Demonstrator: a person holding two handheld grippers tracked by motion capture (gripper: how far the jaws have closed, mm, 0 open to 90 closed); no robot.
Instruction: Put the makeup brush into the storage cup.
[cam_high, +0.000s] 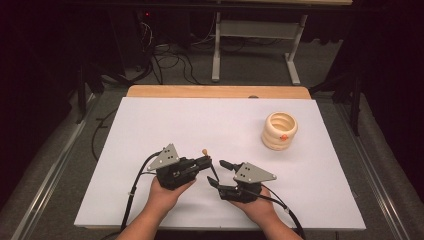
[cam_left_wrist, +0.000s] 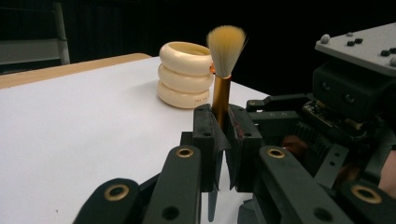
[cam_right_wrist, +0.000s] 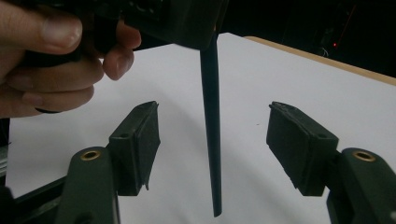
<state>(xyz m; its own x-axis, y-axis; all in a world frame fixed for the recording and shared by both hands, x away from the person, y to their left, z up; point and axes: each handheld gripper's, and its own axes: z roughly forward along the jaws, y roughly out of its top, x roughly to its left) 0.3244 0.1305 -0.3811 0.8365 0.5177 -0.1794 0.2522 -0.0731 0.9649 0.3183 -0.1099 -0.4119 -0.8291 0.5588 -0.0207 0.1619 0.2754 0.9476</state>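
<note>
- I'm looking into a dark room with cables on the grey floor and a second table frame behind; my work surface is a table (cam_high: 150, 91) with a wooden far edge, covered by a white sheet (cam_high: 200, 125).
- Both hands come in from the near edge, close to its middle, each carrying a claw.
- The left claw (cam_high: 206, 161) is clamped tight on a makeup brush (cam_left_wrist: 221, 93) — from the left gripper view I see the pads pinching the gold ferrule, with the pale bristle tuft standing upright above them.
- In the high view the tuft shows as a small tan knob just over the left claw's tip, and the thin dark handle runs down toward the sheet.
- The right claw (cam_right_wrist: 212, 149) sits just beside the left one, toward the right side of the near edge, its tips pointing at the brush.
- Its jaws stand moderately wide; the brush's black handle hangs between the two pads, clear of both, so nothing is gripped there.
- In the right gripper view my left hand's fingers (cam_right_wrist: 56, 56) wrap the other claw's body at the upper left.
- A cream holder (cam_high: 280, 131) made of stacked rings stands well apart, toward the far right corner — upright, its opening facing up.
</note>
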